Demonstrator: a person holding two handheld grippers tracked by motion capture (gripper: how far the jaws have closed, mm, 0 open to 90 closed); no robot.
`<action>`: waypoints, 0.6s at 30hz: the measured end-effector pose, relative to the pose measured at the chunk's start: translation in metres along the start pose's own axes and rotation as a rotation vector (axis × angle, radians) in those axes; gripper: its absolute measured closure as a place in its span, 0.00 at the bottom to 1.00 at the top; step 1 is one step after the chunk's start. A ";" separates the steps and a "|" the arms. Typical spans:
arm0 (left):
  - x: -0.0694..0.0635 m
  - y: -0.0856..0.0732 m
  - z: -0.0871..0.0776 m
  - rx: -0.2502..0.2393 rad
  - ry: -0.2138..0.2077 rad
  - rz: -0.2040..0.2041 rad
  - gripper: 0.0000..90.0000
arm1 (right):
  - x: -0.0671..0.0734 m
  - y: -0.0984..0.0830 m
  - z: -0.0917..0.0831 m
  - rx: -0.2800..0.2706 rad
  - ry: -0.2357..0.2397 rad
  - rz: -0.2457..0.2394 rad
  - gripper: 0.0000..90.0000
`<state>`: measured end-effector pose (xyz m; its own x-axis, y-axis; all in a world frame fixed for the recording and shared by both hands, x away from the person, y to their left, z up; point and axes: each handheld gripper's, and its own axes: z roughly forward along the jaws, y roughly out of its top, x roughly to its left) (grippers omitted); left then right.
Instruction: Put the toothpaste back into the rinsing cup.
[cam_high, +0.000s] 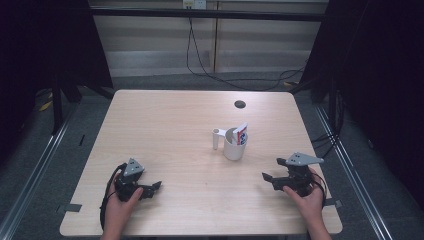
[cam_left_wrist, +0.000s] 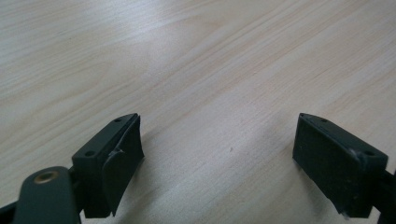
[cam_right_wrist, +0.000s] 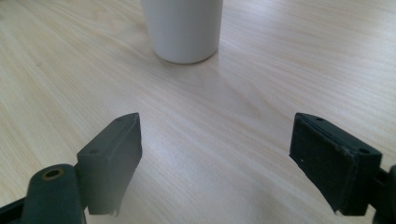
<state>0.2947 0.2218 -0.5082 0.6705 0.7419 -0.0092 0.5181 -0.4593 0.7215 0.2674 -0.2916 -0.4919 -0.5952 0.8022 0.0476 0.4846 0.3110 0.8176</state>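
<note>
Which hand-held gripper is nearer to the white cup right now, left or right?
Right. The right hand-held gripper sits just off the white cup, jaws facing it. The left hand-held gripper lies farther away across the table.

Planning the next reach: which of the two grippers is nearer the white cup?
The right gripper: the round white plastic cup stands just ahead of its open fingers, while the left gripper faces bare wooden table.

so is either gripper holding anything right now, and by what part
Nothing is held. The left gripper and right gripper both stand open over bare table, apart from the white cup.
</note>
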 end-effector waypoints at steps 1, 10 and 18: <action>0.000 0.000 0.000 0.000 0.001 0.000 0.17 | -0.001 -0.002 0.000 0.002 -0.003 0.000 0.19; 0.000 0.000 0.000 0.000 0.001 0.002 0.17 | -0.007 -0.017 -0.007 0.021 -0.017 0.014 0.19; 0.000 0.000 0.000 0.001 0.001 0.002 0.17 | -0.010 -0.026 -0.011 0.053 -0.031 0.005 0.19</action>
<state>0.2947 0.2218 -0.5081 0.6712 0.7413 -0.0069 0.5169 -0.4613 0.7212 0.2533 -0.3135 -0.5073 -0.5731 0.8188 0.0331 0.5212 0.3330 0.7858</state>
